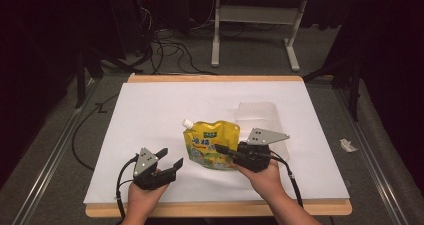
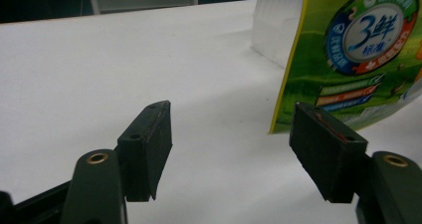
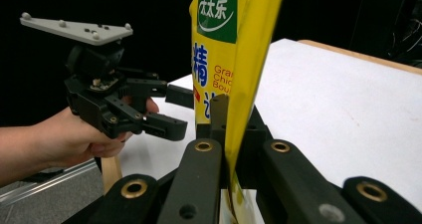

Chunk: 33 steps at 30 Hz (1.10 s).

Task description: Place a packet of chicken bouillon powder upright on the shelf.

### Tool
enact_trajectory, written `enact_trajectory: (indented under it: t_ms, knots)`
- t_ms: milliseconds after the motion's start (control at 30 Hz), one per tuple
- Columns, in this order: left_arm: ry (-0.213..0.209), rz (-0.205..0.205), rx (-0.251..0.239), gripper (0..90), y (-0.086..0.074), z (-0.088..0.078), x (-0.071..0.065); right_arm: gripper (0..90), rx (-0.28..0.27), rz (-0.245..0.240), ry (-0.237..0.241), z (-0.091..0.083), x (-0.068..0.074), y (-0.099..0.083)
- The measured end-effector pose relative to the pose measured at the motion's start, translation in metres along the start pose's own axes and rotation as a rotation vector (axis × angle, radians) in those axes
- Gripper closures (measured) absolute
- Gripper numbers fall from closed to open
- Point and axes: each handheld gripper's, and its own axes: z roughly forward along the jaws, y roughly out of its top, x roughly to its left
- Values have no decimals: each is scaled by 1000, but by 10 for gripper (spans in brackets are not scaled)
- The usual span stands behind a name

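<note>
The pouch (image 1: 212,145), yellow with a white spout at its top left corner, is seen standing near the middle of the white sheet (image 1: 150,110), a little toward the near edge, and it is gripped at its right edge, at about three o'clock, by the right gripper (image 1: 223,150). In the right gripper view the pouch (image 3: 229,59) is seen pinched edge-on between the two closed jaws, so the grasp can be taken as made. Whether its base rests on the sheet or is just lifted cannot be told. At about one o'clock from the pouch, just behind it, a clear tray (image 1: 260,120) lies on the sheet; nothing is seen inside it, so placing the pouch there, if that is the aim, is judged as not yet done. At about seven o'clock, near but apart from the pouch, the left gripper (image 1: 169,157) is held with its jaws spread and nothing between them; in its own view the pouch (image 2: 353,55) is seen beyond the right-hand jaw, untouched. A second hold by the left gripper is thus judged as left to do.
</note>
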Motion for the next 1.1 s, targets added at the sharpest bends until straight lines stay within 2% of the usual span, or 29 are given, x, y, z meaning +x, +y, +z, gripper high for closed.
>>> enact_trajectory:
  t_ms: [467, 700, 1100]
  knots:
    - [3, 12, 39, 309, -3, 5, 0, 900, -66, -29, 8, -20, 2, 18]
    - [1, 29, 39, 310, -2, 5, -2, 900, -92, -28, 5, -30, 0, 24]
    - [-3, 27, 34, 309, -1, 4, -1, 900, -123, -22, -28, -46, -10, 29]
